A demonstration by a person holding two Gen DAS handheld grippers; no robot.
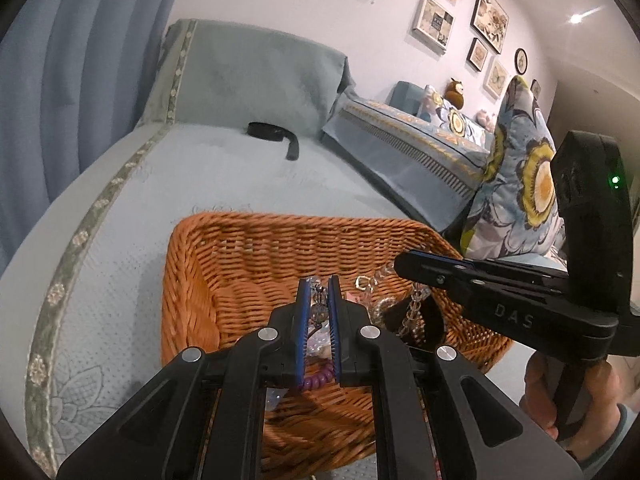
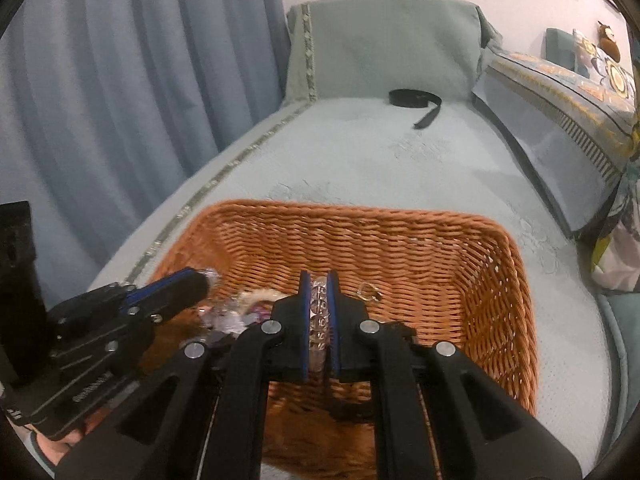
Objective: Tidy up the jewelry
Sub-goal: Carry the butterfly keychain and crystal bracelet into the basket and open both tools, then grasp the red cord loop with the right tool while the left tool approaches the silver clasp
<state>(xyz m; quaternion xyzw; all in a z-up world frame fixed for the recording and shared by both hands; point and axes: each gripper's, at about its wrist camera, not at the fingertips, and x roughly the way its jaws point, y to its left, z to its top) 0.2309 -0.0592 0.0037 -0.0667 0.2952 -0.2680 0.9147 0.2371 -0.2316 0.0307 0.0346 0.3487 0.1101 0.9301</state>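
An orange wicker basket (image 1: 256, 252) (image 2: 420, 240) stands on the pale blue bed cover. Jewelry lies in its near part: a gold ring (image 1: 363, 282) (image 2: 369, 291), a purple coil band (image 1: 318, 378) and clear bead pieces. My left gripper (image 1: 319, 286) is over the basket, shut on a clear beaded piece (image 1: 319, 300); it shows at the left of the right wrist view (image 2: 208, 278). My right gripper (image 2: 319, 280) is shut on a clear bead bracelet (image 2: 319, 316); in the left wrist view (image 1: 400, 266) the bracelet's beads (image 1: 414, 300) hang below it.
A black strap (image 1: 276, 136) (image 2: 416, 102) lies far back on the bed near the grey-green pillow (image 1: 256, 76). A flowered cushion (image 1: 520, 184) stands to the right. Blue curtains (image 2: 120, 80) hang on the left.
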